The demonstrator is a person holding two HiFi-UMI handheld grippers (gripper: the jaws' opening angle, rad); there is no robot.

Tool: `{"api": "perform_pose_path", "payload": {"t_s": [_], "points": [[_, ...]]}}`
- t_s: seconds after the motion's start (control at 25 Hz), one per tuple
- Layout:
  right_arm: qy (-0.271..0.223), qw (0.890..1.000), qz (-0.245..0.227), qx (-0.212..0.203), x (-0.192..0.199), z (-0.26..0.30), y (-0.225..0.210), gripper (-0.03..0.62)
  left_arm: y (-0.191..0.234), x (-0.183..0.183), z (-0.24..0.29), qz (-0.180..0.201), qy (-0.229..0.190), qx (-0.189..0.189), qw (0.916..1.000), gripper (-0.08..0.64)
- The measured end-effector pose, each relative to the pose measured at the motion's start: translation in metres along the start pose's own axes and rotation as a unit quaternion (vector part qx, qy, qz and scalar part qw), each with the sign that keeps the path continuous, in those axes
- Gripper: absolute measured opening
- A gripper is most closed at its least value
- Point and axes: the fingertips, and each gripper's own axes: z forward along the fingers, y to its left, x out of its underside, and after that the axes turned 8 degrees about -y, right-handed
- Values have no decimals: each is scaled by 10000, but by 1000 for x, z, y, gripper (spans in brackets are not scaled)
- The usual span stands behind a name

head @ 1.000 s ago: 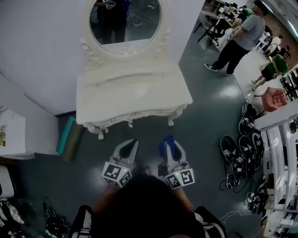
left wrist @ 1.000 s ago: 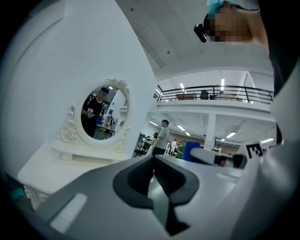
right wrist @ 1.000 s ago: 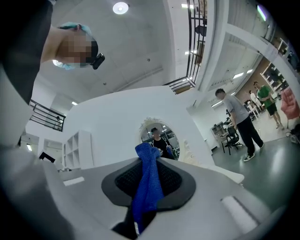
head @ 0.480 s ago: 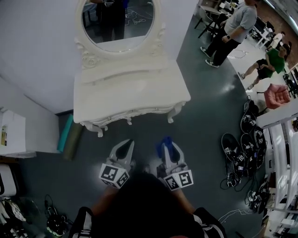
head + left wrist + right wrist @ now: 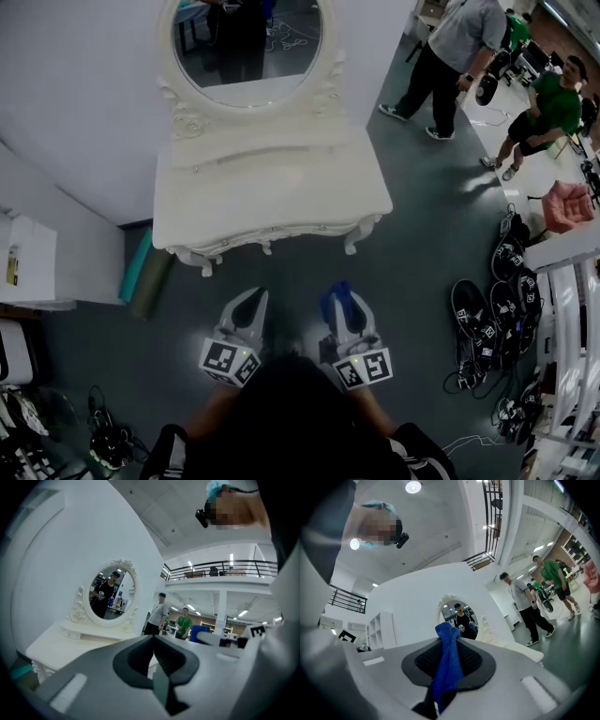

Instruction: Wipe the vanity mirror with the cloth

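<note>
We're standing near the vanity but well short of it. Our right tongs [image 5: 339, 292] are clenched on the blue cloth [image 5: 447, 665], with a tuft poking past the tips. Our left tongs [image 5: 255, 300] are pressed together on nothing. The mirror [image 5: 248, 42] rises at the far edge of the white surface [image 5: 272, 187]. Best to step in, lay the cloth flat against it and sweep in overlapping strokes, clear of the carved frame [image 5: 330, 80].

Bright indoor light from round ceiling lamps [image 5: 412, 486], white glare on the shiny floor [image 5: 473, 180], vanity mirror [image 5: 246, 42] dark inside, gripper views bent round with black corners, close parts soft and blurry.
</note>
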Motion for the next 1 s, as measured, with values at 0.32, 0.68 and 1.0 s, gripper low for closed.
{"api": "perform_pose_path", "payload": {"t_s": [0.32, 0.68, 1.0], "points": [[-19, 9999, -117, 49, 10, 54, -9, 60, 43, -11, 38, -80, -142, -1, 9999, 11], [-105, 9996, -196, 195, 22, 146, -15, 60, 114, -40, 98, -116, -311, 70, 9994, 11], [-121, 9987, -225, 443, 40, 226, -10, 60, 184, -63, 138, -232, -260, 187, 9992, 11]]}}
